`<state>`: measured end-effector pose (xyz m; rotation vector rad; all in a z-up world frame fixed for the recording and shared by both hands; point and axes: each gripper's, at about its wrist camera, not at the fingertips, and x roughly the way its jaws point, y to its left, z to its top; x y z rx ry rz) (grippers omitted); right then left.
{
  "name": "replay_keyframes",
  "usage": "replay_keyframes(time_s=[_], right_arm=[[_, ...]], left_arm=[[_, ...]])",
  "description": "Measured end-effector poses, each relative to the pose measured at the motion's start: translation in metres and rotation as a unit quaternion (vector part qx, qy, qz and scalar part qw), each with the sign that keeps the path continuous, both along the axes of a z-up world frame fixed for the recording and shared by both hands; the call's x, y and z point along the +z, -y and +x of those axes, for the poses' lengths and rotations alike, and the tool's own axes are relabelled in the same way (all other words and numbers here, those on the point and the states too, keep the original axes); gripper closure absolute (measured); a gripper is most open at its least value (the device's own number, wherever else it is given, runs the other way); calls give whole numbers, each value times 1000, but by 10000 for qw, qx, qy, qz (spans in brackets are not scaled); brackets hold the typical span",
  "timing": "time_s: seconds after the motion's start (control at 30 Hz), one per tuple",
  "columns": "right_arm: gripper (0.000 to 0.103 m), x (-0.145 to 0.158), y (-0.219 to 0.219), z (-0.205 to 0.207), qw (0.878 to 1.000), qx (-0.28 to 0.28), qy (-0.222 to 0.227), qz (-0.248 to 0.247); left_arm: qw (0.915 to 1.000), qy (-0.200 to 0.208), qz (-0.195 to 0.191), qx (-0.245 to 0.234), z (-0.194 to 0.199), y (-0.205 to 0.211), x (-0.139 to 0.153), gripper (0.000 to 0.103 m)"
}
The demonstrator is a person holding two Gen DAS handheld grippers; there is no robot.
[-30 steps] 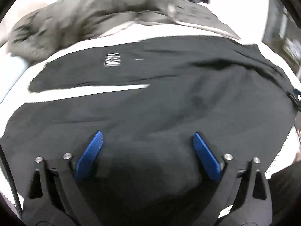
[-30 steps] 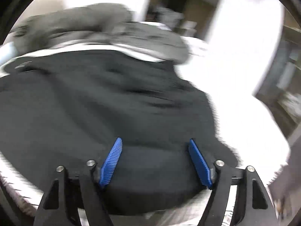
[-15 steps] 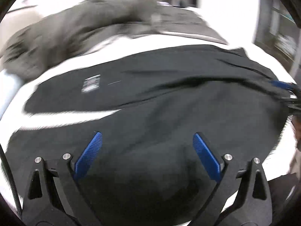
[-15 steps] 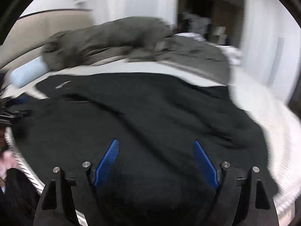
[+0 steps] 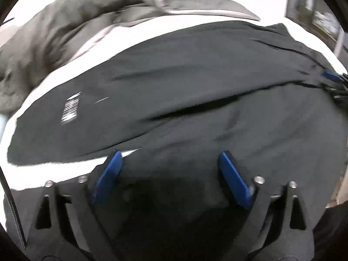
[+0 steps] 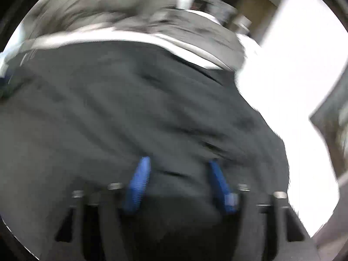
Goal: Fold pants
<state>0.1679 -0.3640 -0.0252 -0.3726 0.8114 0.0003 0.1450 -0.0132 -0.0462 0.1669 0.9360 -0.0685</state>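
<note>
Left claw (image 5: pixel 169 171), jaws spread, hovers over the near pant leg; nothing is pinched. Right claw (image 6: pixel 179 180), jaws half-spread and just been closing, straddles a raised wrinkle near the waist end, probably to gather it, pads not yet pressing. The black pants (image 5: pixel 195 91) lie flat across the white bed (image 5: pixel 43 169). A grey blanket (image 5: pixel 65 28) crowds 11 o'clock; bare sheet at 3 o'clock in the right view leaves folding room.
</note>
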Motion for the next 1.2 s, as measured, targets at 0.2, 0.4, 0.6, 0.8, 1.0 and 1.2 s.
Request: replay_keyframes(time_s=[0.2,0.4,0.6,0.8,1.0,1.2], right_arm=[[42,35,-11,-9,9973,186,240,676],[42,64,-87,25,9916,652,287,1080],[42,24,-152,99,9913,788,-580,877],[29,12,-57,116,9986,-277,-451,-37],[30,38,-20,111,9972,-716,-138,188],[28,59,-106,111,9967,559,-184,565]], left_arm=[[9993,258,-218,184,-20,-11,24,16],[9956,788,-436,-256,15,43,66,16],[9990,-9,118,-438,82,79,28,17],[9984,-272,-298,390,82,-21,6,12],[9958,-157,-157,883,82,-55,21,22],[9990,343,-292,-67,113,22,45,21]])
